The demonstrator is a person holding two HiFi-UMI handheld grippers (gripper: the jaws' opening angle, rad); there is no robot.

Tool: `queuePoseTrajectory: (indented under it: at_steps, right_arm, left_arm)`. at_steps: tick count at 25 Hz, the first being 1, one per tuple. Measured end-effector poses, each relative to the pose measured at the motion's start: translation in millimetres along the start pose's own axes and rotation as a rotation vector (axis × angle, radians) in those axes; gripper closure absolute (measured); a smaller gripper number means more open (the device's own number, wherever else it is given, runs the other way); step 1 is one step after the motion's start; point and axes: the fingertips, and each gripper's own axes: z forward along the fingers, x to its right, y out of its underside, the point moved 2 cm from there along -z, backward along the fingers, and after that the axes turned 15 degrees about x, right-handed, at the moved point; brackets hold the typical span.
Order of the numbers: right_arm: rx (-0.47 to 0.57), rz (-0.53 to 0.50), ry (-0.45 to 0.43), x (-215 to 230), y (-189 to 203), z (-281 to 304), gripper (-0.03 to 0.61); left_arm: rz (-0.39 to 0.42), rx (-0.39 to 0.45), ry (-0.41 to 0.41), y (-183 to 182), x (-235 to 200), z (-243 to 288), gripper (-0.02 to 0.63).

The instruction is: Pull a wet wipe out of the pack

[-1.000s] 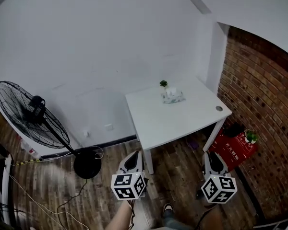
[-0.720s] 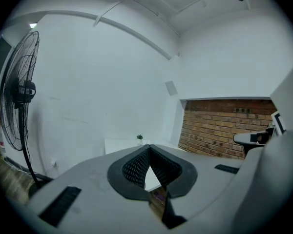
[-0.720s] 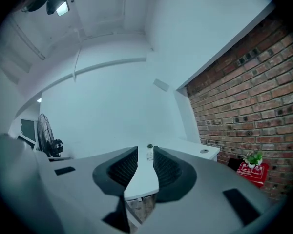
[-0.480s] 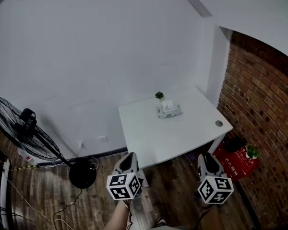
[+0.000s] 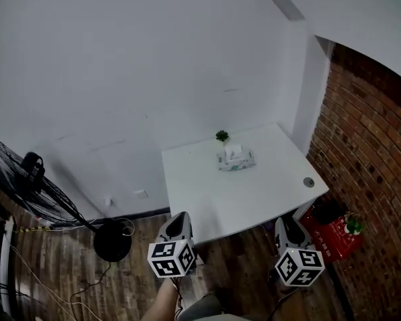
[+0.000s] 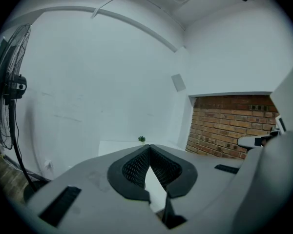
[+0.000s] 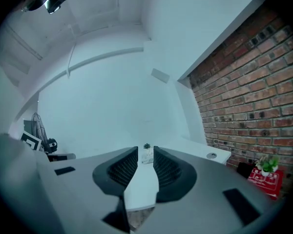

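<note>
The wet wipe pack [image 5: 236, 159], pale with a white wipe standing up from its top, lies near the far edge of the white table [image 5: 254, 192], beside a tiny green plant [image 5: 222, 136]. Both grippers hang low over the floor, short of the table's near edge and far from the pack. My left gripper [image 5: 180, 217] has its tips pressed together [image 6: 149, 146] and holds nothing. My right gripper [image 5: 283, 221] stands a little open [image 7: 146, 152] and empty; the pack [image 7: 147, 156] shows small in the gap between its jaws.
A standing fan [image 5: 27, 179] with a round black base [image 5: 112, 241] is at the left, with cables across the wooden floor. A brick wall [image 5: 374, 179] closes the right side. A red box [image 5: 331, 236] sits below it. The table has a cable hole [image 5: 309, 182].
The view has shifted toward the table, so the fan has slid to the left edge. Both grippers stay low in front of the table, their jaws as before.
</note>
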Motion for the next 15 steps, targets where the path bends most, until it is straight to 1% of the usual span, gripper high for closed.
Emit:
queuePoseTrajectory:
  at_steps: [3, 6, 9, 11, 15]
  right_arm:
    - [-0.009, 0.015, 0.008, 6.1, 5.7, 17.1, 0.485]
    - [0.003, 0.018, 0.012, 11.2, 8.9, 39.5, 0.485]
    - [0.026, 0.020, 0.017, 19.3, 10.4, 68.2, 0.485]
    - [0.023, 0.017, 0.015, 22.8, 11.7, 88.9, 0.484]
    - [0.012, -0.021, 0.010, 31.1, 5.5, 130.2, 0.483]
  left_arm:
    - [0.012, -0.016, 0.000, 2.1, -4.2, 15.4, 0.614]
    - [0.016, -0.012, 0.000, 2.8, -11.8, 39.8, 0.614]
    - [0.002, 0.002, 0.005, 7.8, -17.5, 74.6, 0.614]
    - [-0.011, 0.003, 0.007, 11.0, -21.2, 99.7, 0.614]
    - [-0.029, 0.006, 0.024, 11.2, -24.7, 150.2, 0.614]
